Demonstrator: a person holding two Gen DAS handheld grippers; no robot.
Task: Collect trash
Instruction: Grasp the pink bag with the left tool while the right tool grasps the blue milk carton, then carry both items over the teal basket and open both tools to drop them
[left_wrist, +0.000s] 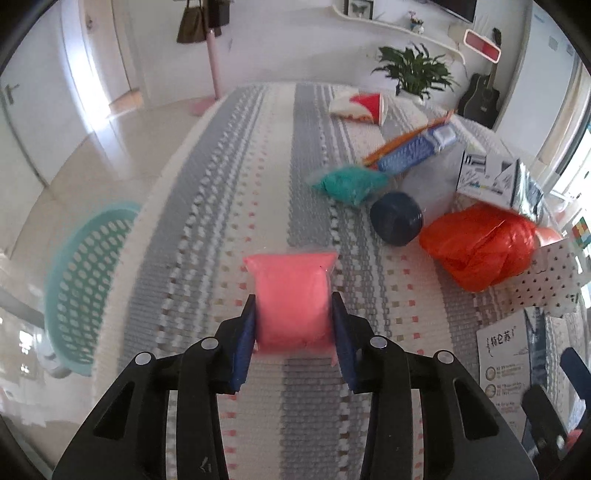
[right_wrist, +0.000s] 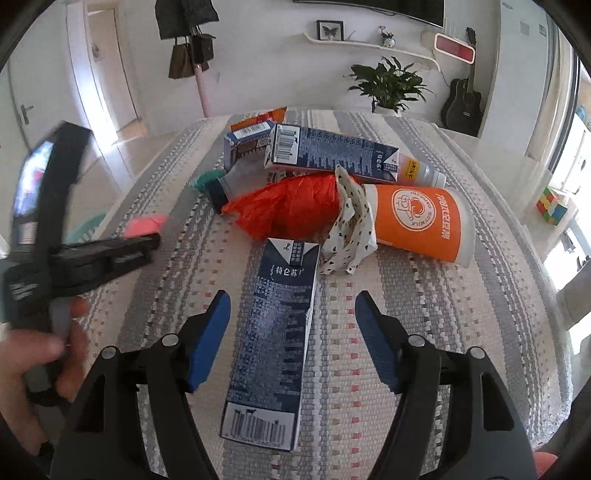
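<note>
My left gripper is clamped on a pink pouch, its blue pads pressed against both sides of it, just above the striped woven cloth that covers the table. My right gripper stands wide apart, its pads clear of the dark blue milk carton that lies flat on the cloth between them.

Containers: one teal perforated basket sits on the floor beside the table's left edge; I cannot tell what is in it. One orange paper cup lies on its side, a spotted paper wrapper crumpled at its mouth.

Counts, right wrist view: three blue cartons, namely the one between my pads, a long carton across the back of the heap, and a smaller box behind it. One orange plastic bag touches the cup and wrapper. One clear bottle lies behind the long carton. One teal pouch lies beside a dark blue round lid, left wrist view.
</note>
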